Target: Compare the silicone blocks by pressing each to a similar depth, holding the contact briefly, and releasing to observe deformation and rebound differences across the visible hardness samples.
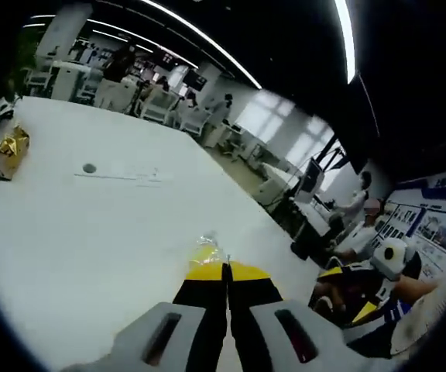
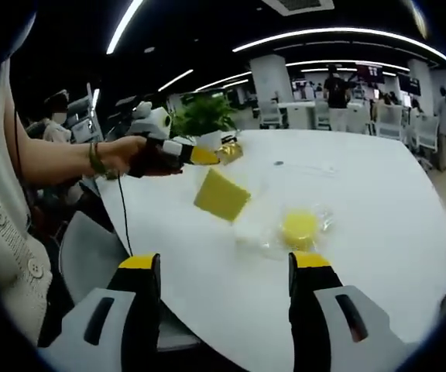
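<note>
On the white table: task samples, seen from both grippers.
Table (image 2: 378, 225): white, round-edged, in a large office hall.
Left gripper (image 1: 226, 267): jaws pressed together, a bit of clear plastic film with yellow behind it just past their tips; in the right gripper view this gripper (image 2: 207, 156) is held in a hand (image 2: 122, 155) above the table.
Square yellow block (image 2: 221, 194): tilted, in clear wrap, hanging below the left gripper's tips.
Round yellow block (image 2: 300, 227): lying on the table in clear wrap, beside a whitish wrapped piece (image 2: 250, 229).
Right gripper (image 2: 224, 263): jaws wide apart, nothing between them, near the table edge.
Gold foil object (image 1: 9, 153): far side of the table.
</note>
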Motion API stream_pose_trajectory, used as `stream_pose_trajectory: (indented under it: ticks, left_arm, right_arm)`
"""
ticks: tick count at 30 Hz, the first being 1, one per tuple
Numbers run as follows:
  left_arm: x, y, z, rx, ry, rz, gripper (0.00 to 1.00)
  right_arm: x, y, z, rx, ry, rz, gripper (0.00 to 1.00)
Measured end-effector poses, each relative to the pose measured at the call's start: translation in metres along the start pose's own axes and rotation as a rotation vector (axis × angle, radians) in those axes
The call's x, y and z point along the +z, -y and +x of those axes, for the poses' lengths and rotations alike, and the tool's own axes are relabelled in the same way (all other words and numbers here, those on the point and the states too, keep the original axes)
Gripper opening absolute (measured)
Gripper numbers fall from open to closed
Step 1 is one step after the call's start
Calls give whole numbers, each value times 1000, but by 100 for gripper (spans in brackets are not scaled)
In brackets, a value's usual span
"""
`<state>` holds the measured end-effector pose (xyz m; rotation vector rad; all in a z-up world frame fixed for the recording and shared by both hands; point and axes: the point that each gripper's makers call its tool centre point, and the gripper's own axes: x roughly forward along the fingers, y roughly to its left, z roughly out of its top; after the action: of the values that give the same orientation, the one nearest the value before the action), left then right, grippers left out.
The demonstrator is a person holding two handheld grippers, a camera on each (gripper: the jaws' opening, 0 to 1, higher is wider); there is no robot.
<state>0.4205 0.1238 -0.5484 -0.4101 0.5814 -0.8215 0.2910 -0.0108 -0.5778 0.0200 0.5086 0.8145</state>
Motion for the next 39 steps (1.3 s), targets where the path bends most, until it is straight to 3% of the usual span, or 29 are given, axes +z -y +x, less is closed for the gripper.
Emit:
stream_pose_trajectory:
  ticks: [8,18,24,28,33,39]
  left_arm:
    - [26,41,-27,-54,46,33,0]
    - [32,92,-48,-141,3,168,0]
    - [25,111,-53,-209,-51,196,0]
    - [13,122,-53,-248,-114,254,0]
    - [6,130,-45,-274,-148,280,0]
    - [-2,140,-39,-316,-202,301,0]
  right_arm:
    - [10,-7,-3,35,5,-39,62]
    - [34,-10,-3,95,-12,-154,67]
    - [51,-11,6,145,-33,-208,72]
    - [50,-16,17,198,-88,-236,74]
    - [51,-25,32,265,-124,-284,76]
    - [51,-30,49,321,-161,-314,71]
